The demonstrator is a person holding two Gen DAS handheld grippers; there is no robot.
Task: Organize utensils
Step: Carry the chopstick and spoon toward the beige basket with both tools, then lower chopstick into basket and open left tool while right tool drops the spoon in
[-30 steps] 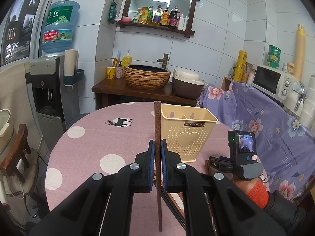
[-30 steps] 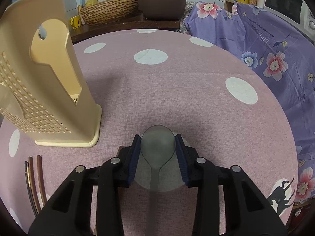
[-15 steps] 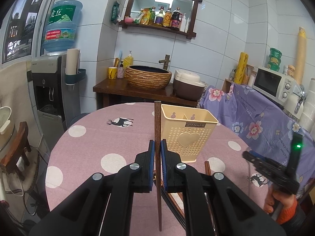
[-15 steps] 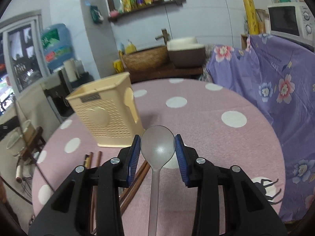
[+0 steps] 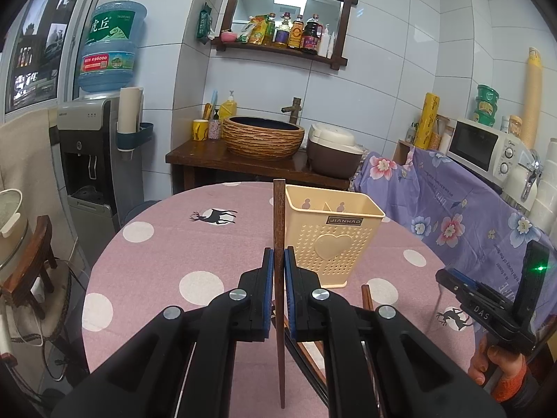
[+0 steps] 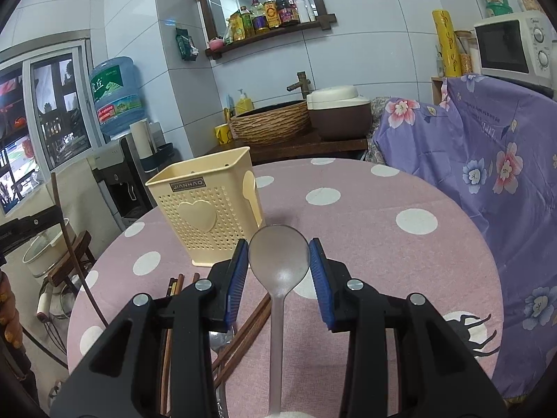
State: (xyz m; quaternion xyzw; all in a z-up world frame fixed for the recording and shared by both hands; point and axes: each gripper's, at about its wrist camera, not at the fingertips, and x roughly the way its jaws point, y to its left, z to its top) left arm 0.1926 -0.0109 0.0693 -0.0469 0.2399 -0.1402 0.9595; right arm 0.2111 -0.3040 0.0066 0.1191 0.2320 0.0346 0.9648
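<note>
My left gripper is shut on a dark wooden chopstick, held upright above the table, just left of the cream utensil holder. In the right wrist view my right gripper is shut on a grey spoon; its bowl sits between the blue pads and its handle runs back toward the camera. The same utensil holder stands ahead and to the left of the spoon. Several brown chopsticks lie on the tablecloth below the right gripper. The chopstick in my left gripper shows at the far left.
A round table with a pink polka-dot cloth holds everything. Purple floral fabric drapes furniture on the right. Behind stand a wooden counter with a woven basin and rice cooker, and a water dispenser at the left.
My right gripper rose with the spoon and tilted up from facing the tabletop to facing the holder and the room; most of this came early. The left gripper and chopstick stayed put.
</note>
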